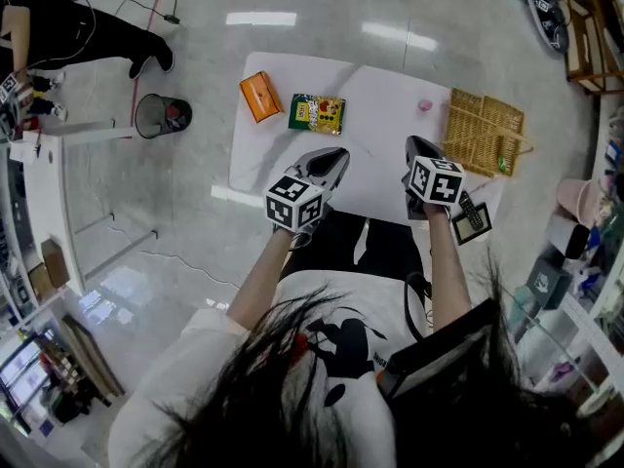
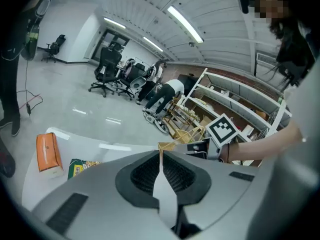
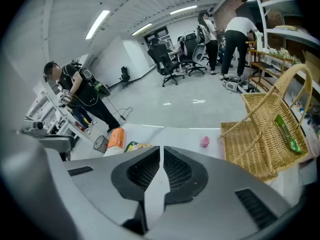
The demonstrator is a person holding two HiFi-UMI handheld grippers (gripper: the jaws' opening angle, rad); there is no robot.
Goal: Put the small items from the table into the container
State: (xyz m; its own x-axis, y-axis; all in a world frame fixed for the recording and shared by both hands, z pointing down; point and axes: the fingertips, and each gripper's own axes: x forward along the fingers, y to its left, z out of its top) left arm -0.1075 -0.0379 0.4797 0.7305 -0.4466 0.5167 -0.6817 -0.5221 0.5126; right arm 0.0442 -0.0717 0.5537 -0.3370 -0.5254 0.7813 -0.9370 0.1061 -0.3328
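On the white table (image 1: 390, 178) lie an orange box (image 1: 260, 97), a green snack packet (image 1: 317, 113) and a small pink item (image 1: 425, 105). A wicker basket (image 1: 485, 133) stands at the table's right end with a green packet (image 1: 502, 164) inside it. My left gripper (image 1: 336, 154) hovers over the table's near half, shut and empty, below the green snack packet. My right gripper (image 1: 417, 144) is shut and empty too, just left of the basket. The right gripper view shows the pink item (image 3: 204, 142) and the basket (image 3: 260, 144) ahead of the right gripper (image 3: 160, 154). The left gripper view shows the orange box (image 2: 47, 151) left of the left gripper (image 2: 160, 156).
A black waste bin (image 1: 161, 115) stands on the floor left of the table. A person (image 1: 58, 27) is at the far left by a white bench. Shelves and clutter (image 1: 585, 261) line the right side. Office chairs (image 3: 165, 59) stand farther off.
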